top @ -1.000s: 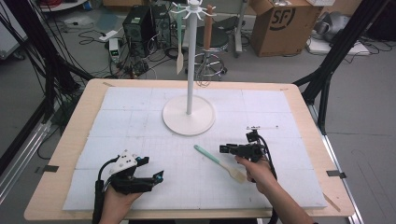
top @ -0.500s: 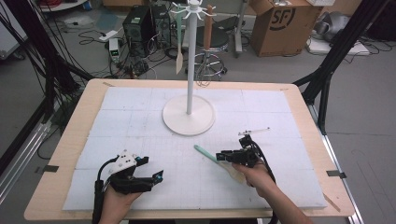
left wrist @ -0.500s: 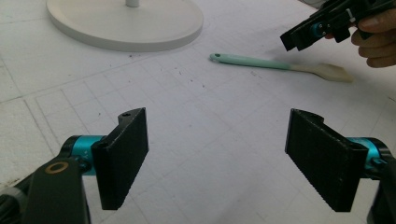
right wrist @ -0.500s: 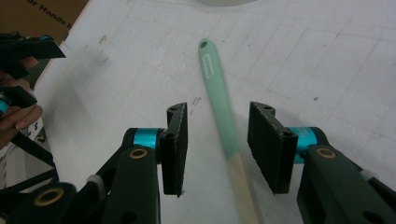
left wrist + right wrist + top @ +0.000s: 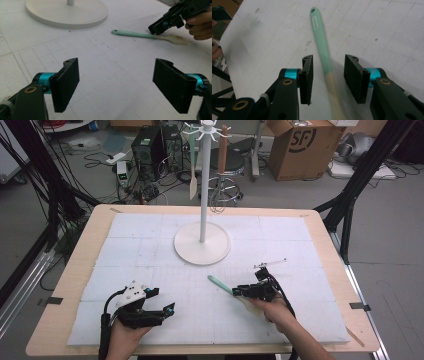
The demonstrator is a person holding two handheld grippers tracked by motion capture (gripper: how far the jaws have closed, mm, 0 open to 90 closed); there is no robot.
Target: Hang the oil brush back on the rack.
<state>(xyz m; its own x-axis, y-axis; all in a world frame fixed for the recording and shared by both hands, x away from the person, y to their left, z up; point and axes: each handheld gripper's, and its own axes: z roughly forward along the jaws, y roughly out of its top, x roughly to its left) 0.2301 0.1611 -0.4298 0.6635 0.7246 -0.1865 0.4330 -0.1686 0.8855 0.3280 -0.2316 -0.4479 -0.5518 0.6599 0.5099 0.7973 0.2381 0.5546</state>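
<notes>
Right gripper [image 5: 328, 78], jaws just narrowing, straddles the mint-handled spatula [image 5: 322, 47], apparently untouched, for pickup; left gripper [image 5: 116, 85] rests wide, empty.

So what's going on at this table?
A person holds a claw tool in each hand. The right claw sits low over a mint-handled spatula lying flat on the white mat; its jaws have just been closing and straddle the handle, with gaps on both sides. The left claw waits wide open, holding nothing. Behind stands a white rack with two utensils already hanging.
</notes>
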